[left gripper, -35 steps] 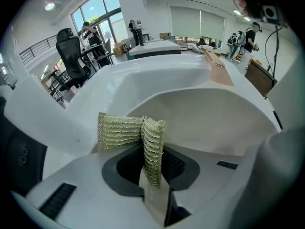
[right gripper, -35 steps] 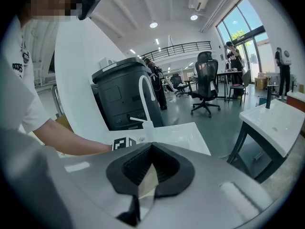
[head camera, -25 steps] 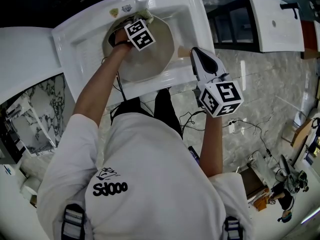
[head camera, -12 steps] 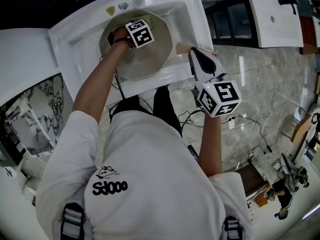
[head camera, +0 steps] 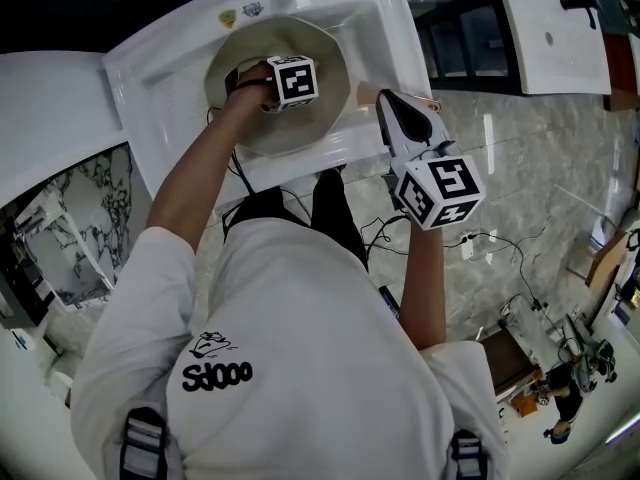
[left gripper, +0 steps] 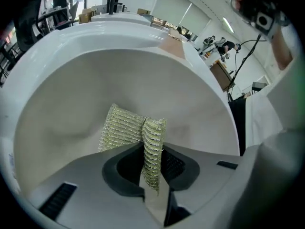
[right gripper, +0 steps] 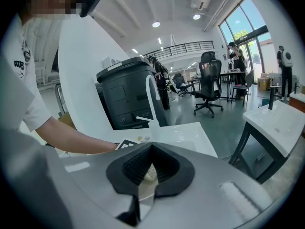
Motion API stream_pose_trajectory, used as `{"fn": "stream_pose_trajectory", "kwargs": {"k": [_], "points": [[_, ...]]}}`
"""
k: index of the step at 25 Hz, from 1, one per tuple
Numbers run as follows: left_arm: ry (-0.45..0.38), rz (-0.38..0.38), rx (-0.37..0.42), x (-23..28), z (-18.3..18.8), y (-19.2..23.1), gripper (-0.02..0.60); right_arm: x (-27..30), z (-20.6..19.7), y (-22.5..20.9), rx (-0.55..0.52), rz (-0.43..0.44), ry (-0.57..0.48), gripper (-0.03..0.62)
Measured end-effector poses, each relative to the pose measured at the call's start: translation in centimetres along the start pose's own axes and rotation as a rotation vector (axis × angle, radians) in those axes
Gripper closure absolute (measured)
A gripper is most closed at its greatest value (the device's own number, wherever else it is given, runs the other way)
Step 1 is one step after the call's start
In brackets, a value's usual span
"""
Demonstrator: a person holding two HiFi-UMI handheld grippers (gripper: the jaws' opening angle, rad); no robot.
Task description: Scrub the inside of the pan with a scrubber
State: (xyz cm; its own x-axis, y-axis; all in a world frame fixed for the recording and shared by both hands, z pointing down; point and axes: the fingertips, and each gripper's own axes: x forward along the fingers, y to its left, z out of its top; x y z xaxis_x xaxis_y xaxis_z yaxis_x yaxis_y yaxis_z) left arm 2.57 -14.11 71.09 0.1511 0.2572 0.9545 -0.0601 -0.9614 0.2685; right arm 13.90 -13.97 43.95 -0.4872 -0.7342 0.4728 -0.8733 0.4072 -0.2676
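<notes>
A beige pan (head camera: 322, 56) sits in the white sink (head camera: 160, 80). My left gripper (head camera: 287, 84) is down inside it, near the middle, with its marker cube on top. In the left gripper view this gripper (left gripper: 153, 168) is shut on a gold-green mesh scrubber (left gripper: 125, 130), which presses against the pan's pale inner wall (left gripper: 119, 75). The pan's tan handle (left gripper: 172, 46) points off to the right. My right gripper (head camera: 386, 104) stands at the sink's right edge. In the right gripper view its jaws (right gripper: 145, 173) are shut on a pale piece that appears to be that handle.
A white faucet (right gripper: 151, 99) rises at the sink's far side, with a black bin (right gripper: 126, 92) behind it. A second white basin (head camera: 553, 38) stands to the right on a dark frame. Cables and gear lie on the marble floor (head camera: 520, 218).
My left gripper with the scrubber has moved from the pan's far rim toward its middle and slightly right. The right gripper has stayed at the handle.
</notes>
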Motion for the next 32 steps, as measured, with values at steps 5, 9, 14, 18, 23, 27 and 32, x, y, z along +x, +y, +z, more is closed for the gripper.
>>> {"fn": "stream_pose_trajectory", "kwargs": {"k": [5, 9, 14, 18, 23, 27, 32], "points": [[-0.064, -0.146, -0.046, 0.7, 0.6, -2.8, 0.511, -0.4, -0.3, 0.1, -0.001, -0.003, 0.002, 0.585], [-0.064, -0.249, -0.049, 1.3, 0.3, -5.1, 0.511, -0.7, -0.5, 0.1, -0.001, -0.006, 0.0, 0.585], [-0.077, -0.371, -0.055, 1.5, 0.0, -7.4, 0.511, -1.0, -0.2, 0.5, -0.008, 0.0, -0.005, 0.585], [-0.103, -0.453, -0.073, 0.9, -0.5, -8.7, 0.509, -1.0, 0.0, 0.8, -0.01, 0.007, -0.012, 0.585], [-0.138, -0.544, -0.073, -0.7, -0.6, -10.6, 0.508, -0.9, 0.0, 1.3, -0.012, 0.018, -0.015, 0.585], [-0.178, -0.604, -0.06, -2.6, -0.3, -11.9, 0.508, -0.6, 0.2, 1.7, -0.012, 0.028, -0.02, 0.585], [-0.16, -0.656, -0.017, -4.7, -1.4, -13.1, 0.508, 0.0, 0.5, 2.1, -0.018, 0.046, -0.023, 0.585]]}}
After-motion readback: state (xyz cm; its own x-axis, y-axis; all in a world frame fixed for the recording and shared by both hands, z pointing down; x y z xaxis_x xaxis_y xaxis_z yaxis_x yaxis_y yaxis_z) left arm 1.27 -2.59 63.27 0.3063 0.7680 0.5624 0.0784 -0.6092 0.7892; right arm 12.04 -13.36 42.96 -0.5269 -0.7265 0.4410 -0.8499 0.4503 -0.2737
